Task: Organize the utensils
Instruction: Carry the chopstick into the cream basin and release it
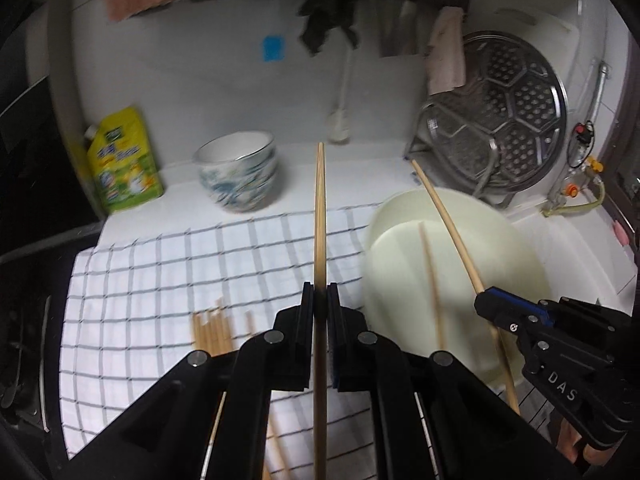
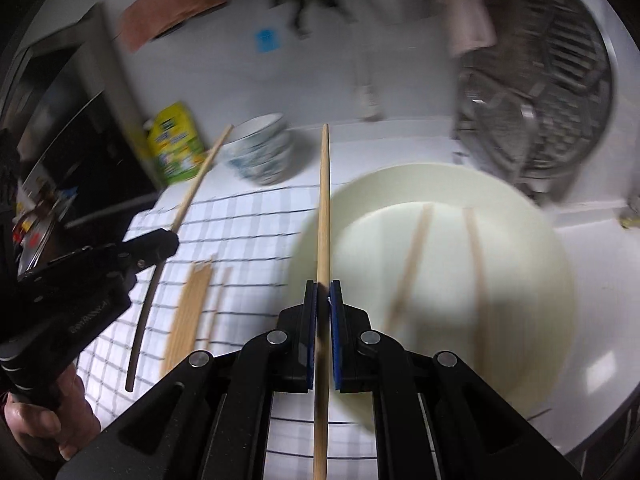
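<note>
My left gripper (image 1: 320, 291) is shut on a wooden chopstick (image 1: 320, 208) that points straight ahead above the checked cloth (image 1: 160, 272). My right gripper (image 2: 323, 287) is likewise shut on another chopstick (image 2: 324, 200). Each gripper shows in the other's view, the right gripper (image 1: 483, 301) over the cream plate (image 1: 400, 272) and the left gripper (image 2: 171, 239) over the cloth (image 2: 248, 220). Loose chopsticks (image 1: 212, 332) lie in a bundle on the cloth. Two chopsticks (image 2: 412, 264) lie in the plate (image 2: 360, 208).
Stacked blue-patterned bowls (image 1: 240, 176) and a yellow-green pouch (image 1: 124, 160) stand at the back left. A round perforated metal rack (image 1: 508, 120) leans at the back right against the white wall. A hand (image 2: 40, 424) holds the left gripper's handle.
</note>
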`<state>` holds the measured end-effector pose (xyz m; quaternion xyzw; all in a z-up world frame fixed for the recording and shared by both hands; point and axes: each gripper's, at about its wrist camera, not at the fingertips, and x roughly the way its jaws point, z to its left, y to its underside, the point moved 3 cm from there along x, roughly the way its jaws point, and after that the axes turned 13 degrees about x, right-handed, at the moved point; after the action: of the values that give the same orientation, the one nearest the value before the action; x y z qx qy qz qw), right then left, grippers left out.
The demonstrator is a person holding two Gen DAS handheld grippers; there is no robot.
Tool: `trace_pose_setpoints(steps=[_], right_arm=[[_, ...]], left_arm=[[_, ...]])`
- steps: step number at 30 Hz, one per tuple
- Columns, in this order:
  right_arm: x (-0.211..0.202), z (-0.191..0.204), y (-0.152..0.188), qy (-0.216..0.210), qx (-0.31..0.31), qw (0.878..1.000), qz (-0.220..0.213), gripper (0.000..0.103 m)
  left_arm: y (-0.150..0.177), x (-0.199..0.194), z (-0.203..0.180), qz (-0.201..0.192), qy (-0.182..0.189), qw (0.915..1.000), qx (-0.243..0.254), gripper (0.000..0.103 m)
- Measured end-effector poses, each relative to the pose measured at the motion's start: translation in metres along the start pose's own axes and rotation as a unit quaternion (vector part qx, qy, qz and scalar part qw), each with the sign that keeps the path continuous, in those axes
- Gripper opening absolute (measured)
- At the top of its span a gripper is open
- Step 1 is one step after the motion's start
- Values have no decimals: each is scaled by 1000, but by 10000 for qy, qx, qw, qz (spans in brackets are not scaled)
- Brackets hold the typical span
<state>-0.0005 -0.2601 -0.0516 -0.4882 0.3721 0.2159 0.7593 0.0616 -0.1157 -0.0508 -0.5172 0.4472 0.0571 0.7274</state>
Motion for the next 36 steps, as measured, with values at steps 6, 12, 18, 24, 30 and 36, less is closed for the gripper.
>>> trace_pose_setpoints(steps=[6, 12, 18, 24, 30, 36], right_arm=[[1, -70, -20, 240, 384, 9990, -63, 6], [20, -110, -27, 302, 573, 9978, 101, 6], [42, -128, -29, 256, 663, 9970, 316, 6], [57, -139, -27, 195, 725, 9961, 464, 6], [59, -146, -26, 221, 773, 9958, 447, 7], [49, -148, -29, 184, 795, 9963, 261, 22]], left_arm=[[-24, 32, -61, -87, 138, 9998, 146, 7], [-32, 70, -102, 108, 168, 9990, 400, 7], [-37, 95, -117, 270, 78, 9988, 396, 7], [-34, 117, -126, 496, 15, 9978, 433, 7], [-33, 124, -129, 631, -43, 9970, 452, 8], [-35, 115, -122, 555, -189, 9977, 333, 42]])
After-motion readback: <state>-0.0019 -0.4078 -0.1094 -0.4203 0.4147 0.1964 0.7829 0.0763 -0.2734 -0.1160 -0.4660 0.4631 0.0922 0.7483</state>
